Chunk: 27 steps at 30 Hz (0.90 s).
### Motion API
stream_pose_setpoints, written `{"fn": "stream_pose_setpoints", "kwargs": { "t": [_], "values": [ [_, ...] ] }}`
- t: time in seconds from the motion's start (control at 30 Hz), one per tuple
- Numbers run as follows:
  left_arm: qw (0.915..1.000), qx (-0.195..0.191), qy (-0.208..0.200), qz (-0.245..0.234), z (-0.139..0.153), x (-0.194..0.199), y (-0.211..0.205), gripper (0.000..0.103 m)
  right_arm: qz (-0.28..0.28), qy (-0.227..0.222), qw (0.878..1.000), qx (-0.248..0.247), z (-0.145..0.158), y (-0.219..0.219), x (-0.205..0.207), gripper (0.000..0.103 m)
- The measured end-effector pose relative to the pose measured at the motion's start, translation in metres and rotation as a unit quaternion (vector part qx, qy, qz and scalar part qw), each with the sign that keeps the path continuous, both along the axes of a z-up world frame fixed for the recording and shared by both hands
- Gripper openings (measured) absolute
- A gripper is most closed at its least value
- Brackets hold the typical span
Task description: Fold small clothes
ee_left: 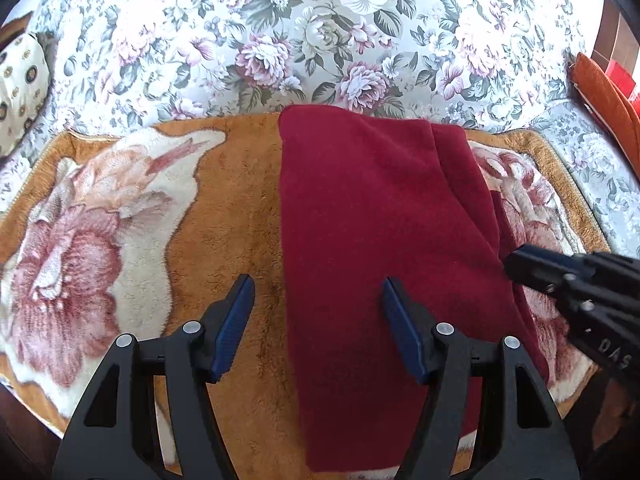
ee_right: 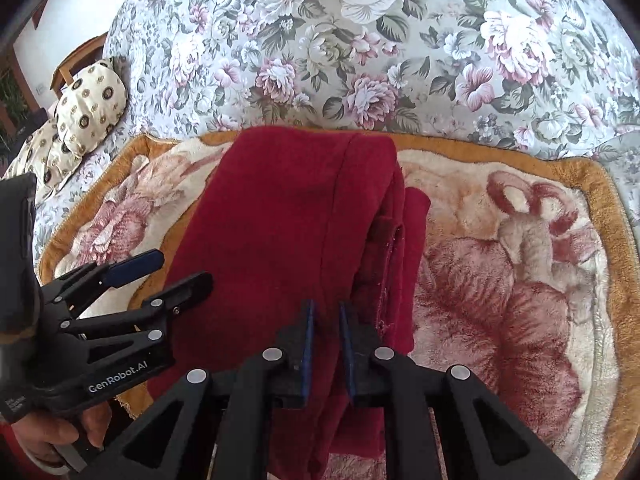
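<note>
A dark red fleece garment [ee_left: 380, 240] lies folded lengthwise on an orange plush blanket [ee_left: 232, 208]; it also shows in the right wrist view [ee_right: 280, 220], with stacked layers along its right edge. My left gripper [ee_left: 318, 292] is open and empty, straddling the garment's left edge near its front end. It shows at the left of the right wrist view [ee_right: 180, 272]. My right gripper [ee_right: 326, 312] has its jaws nearly closed, with a fold of the red fabric between them at the garment's near right side. It enters the left wrist view from the right [ee_left: 516, 264].
The blanket [ee_right: 500, 280] with a big pink flower print lies on a floral-covered sofa [ee_left: 320, 40]. A cream patterned cushion [ee_right: 88, 108] sits at the left. An orange cushion [ee_left: 604, 100] is at the far right.
</note>
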<state>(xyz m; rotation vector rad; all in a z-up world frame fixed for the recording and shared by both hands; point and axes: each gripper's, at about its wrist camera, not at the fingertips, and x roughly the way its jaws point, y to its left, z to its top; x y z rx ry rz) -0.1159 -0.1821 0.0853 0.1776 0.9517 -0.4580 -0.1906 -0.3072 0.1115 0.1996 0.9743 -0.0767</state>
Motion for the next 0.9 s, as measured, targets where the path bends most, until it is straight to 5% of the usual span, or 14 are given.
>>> {"fn": "stream_pose_setpoints", "kwargs": {
  "t": [0.2, 0.9],
  "values": [
    [0.9998, 0.001, -0.014, 0.011, 0.010, -0.016, 0.011, 0.066, -0.028, -0.006, 1.000, -0.013, 0.007, 0.006, -0.016, 0.034],
    [0.9987, -0.007, -0.039, 0.031, 0.027, -0.032, 0.030, 0.066, -0.066, -0.019, 0.998, -0.003, 0.012, 0.010, -0.031, 0.043]
  ]
}}
